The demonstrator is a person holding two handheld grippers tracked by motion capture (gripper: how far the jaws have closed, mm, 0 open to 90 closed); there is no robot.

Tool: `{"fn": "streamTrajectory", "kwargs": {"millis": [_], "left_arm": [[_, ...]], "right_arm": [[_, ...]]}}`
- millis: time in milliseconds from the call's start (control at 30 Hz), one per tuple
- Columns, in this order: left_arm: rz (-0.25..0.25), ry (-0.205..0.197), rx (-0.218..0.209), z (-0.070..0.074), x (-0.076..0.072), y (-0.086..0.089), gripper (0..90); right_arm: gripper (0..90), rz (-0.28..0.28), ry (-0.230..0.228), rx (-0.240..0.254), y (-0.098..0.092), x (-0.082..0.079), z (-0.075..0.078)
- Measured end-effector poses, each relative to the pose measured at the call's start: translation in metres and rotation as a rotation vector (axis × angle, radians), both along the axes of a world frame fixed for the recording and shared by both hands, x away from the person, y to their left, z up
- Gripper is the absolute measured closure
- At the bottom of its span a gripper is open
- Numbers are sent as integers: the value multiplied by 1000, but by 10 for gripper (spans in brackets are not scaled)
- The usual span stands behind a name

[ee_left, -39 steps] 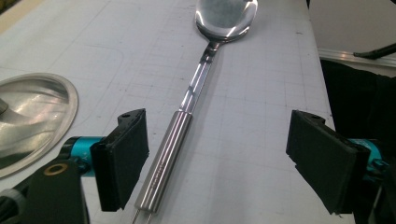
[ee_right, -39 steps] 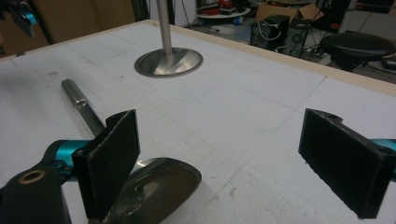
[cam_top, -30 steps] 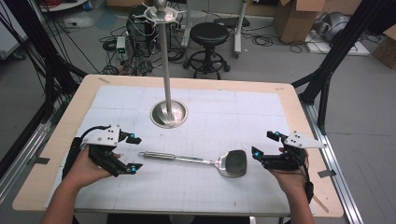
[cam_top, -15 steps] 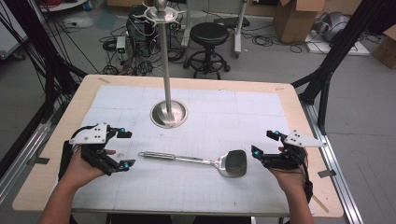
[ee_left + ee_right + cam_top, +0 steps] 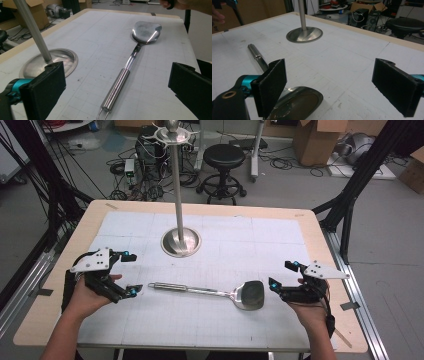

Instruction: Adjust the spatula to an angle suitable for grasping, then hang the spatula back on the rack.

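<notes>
Steel stand (image 5: 180, 241) with round dished base and tall upright pole, standing on the far middle of the table (image 5: 320, 245); pronged hook top (image 5: 172, 131) at the pole's upper end. White gridded mat (image 5: 280, 240) covering most of the pale wooden table top, scuffed with small dark marks. Black round stool (image 5: 224, 157) on the grey floor beyond the far edge. Tangle of cables and small electronic boxes (image 5: 131, 167) left of the stool. Cardboard boxes (image 5: 316, 140) at far right. Black frame struts (image 5: 365, 167) slanting down at right, more black struts and cables (image 5: 35, 180) at left. Metal rail (image 5: 360, 300) along the table's right side
</notes>
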State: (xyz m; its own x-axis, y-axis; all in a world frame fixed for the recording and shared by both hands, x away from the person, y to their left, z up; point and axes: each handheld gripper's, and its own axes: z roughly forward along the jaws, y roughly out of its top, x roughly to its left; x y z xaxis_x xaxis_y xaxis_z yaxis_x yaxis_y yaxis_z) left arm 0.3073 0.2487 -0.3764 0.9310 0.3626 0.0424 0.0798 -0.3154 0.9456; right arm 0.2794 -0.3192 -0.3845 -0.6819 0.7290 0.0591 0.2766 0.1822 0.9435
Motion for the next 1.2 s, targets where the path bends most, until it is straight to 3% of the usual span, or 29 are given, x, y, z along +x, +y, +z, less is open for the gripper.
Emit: {"fn": "streamTrajectory", "kwargs": {"millis": [233, 333, 533, 700, 800, 1200], "left_arm": [[-2, -8, -13, 0, -3, 4, 17], [6, -23, -20, 0, -6, 8, 17], [37, -20, -30, -2, -7, 19, 17], [70, -37, -49, 1, -9, 27, 17], [73, -43, -49, 1, -10, 29, 17], [79, -54, -53, 3, -12, 32, 17]], "right_arm": [[111, 30, -21, -14, 9, 3, 14], [111, 72, -15, -21, 22, 10, 22], [110, 161, 5, -85, 49, 25, 35], [111, 228, 57, -153, 75, 39, 36], [111, 264, 66, -192, 93, 45, 36], [111, 347, 95, -289, 134, 61, 38]]}}
